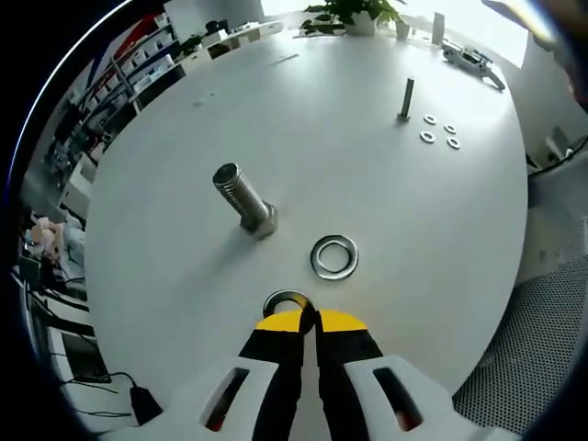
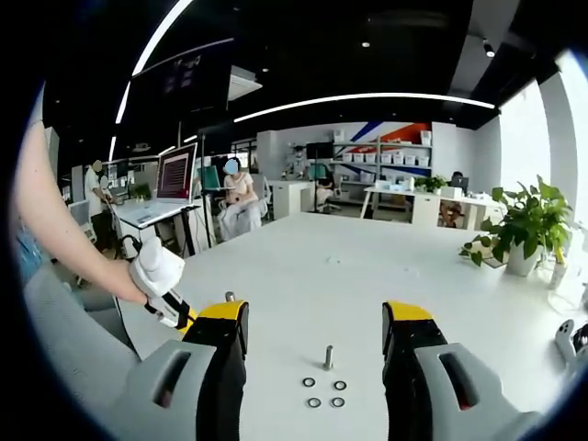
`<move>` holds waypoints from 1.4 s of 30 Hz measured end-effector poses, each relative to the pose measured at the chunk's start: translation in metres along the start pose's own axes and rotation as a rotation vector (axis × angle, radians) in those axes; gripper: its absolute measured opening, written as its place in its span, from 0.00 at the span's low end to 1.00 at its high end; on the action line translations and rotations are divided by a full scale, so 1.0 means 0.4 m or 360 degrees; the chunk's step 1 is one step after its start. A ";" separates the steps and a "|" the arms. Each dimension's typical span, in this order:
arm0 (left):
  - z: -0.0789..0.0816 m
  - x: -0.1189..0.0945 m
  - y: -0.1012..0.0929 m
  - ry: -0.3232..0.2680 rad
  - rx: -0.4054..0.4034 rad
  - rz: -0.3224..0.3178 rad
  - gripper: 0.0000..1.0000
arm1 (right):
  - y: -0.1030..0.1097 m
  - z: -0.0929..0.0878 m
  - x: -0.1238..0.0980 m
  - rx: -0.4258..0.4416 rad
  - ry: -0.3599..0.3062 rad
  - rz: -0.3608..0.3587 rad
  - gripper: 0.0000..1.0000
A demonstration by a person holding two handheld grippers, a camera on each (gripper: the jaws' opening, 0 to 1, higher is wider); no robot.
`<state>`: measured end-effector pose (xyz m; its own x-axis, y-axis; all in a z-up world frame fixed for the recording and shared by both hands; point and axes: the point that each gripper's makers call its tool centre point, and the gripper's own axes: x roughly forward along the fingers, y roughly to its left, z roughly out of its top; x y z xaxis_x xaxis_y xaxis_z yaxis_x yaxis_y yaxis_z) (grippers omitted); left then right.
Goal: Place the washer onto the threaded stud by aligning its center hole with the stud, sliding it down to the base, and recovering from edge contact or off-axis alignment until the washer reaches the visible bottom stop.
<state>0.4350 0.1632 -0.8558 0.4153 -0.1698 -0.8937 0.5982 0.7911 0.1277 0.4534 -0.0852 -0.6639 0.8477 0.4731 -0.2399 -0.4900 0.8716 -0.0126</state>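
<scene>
My left tongs were clenched on a washer, the yellow-tipped jaws pressed together over its near edge while the rest of the ring lay flat on the white table. That washer sat just beyond my jaw tips, near the table's near edge. A second, larger-looking washer lay flat just beyond and to the right of it, apart from it. The big threaded stud stood on its hex head to the left of and beyond both rings, leaning toward the upper left in the left gripper view, with nothing on its shank.

Far across the table stood a slim bolt, upright, with a cluster of small washers lying just to its right. A potted plant stood at the far edge.

My right tongs were released, the two jaws well apart with nothing between them but table. Through that gap, in the right gripper view, I saw the small upright bolt and four small washers lying just in front of it. My other hand's gripper showed at the left, low over the table, beneath my bare forearm. People sat at desks in the background.
</scene>
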 end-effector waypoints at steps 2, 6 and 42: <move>0.002 -0.002 0.002 -0.0002 0.0011 0.0007 0.02 | 0.000 0.000 0.000 0.0000 -0.0001 0.0000 0.61; 0.020 -0.014 0.009 -0.0025 0.0030 0.0016 0.02 | 0.001 0.000 0.000 0.0000 -0.0001 0.0002 0.61; 0.193 -0.091 0.079 -0.0189 0.0171 0.0067 0.02 | 0.006 0.002 0.001 -0.0003 -0.0006 0.0011 0.61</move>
<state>0.4918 0.1491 -0.7858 0.5158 -0.2108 -0.8304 0.6456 0.7328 0.2150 0.4527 -0.0831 -0.6630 0.8451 0.4796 -0.2364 -0.4962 0.8681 -0.0128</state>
